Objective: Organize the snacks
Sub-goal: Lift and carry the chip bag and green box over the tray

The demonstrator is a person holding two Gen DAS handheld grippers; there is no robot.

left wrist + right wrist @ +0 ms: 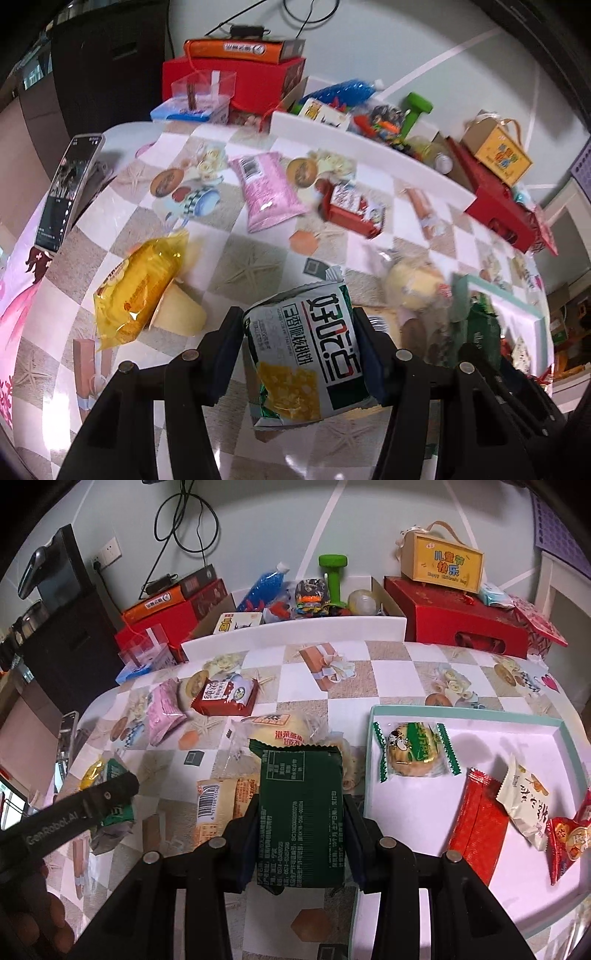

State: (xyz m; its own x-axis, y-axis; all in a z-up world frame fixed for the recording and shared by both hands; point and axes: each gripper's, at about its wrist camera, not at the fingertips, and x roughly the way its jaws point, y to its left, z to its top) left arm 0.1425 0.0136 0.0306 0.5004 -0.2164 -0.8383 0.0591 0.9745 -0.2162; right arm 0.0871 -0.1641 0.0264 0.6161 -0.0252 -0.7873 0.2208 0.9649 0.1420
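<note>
Left gripper [299, 354]: jaws closed partway onto a white and green foil packet [306, 354]. The packet is a puffy, crinkled pillow pouch with serrated end seams and a yellow food print on its near half. Its long axis runs along the fingers, far seam pointing away from the camera. It is held above the table [236, 266].

Right gripper [301, 834]: jaws closed partway onto a dark green wrapper [301, 812]. This is a flat rectangular matte pack, printed back face up, with a zigzag far seam. Its long axis lies along the fingers, pointing away toward the table's far edge. It is held just left of the tray [469, 720].

The tray is a shallow rectangular box with white floor and pale teal rim. It contains a clear-wrapped round biscuit [413, 753], a glossy red foil pack [480, 823], a cream sachet [524, 801] and a small red packet [569, 842].

Loose on the checked, glossy tablecloth: a pink pouch [266, 188], a yellow translucent bag [136, 288] and a red carton [351, 210]. A pale round item [410, 288] beside the tray is blurred; probably a wrapped bun.
</note>
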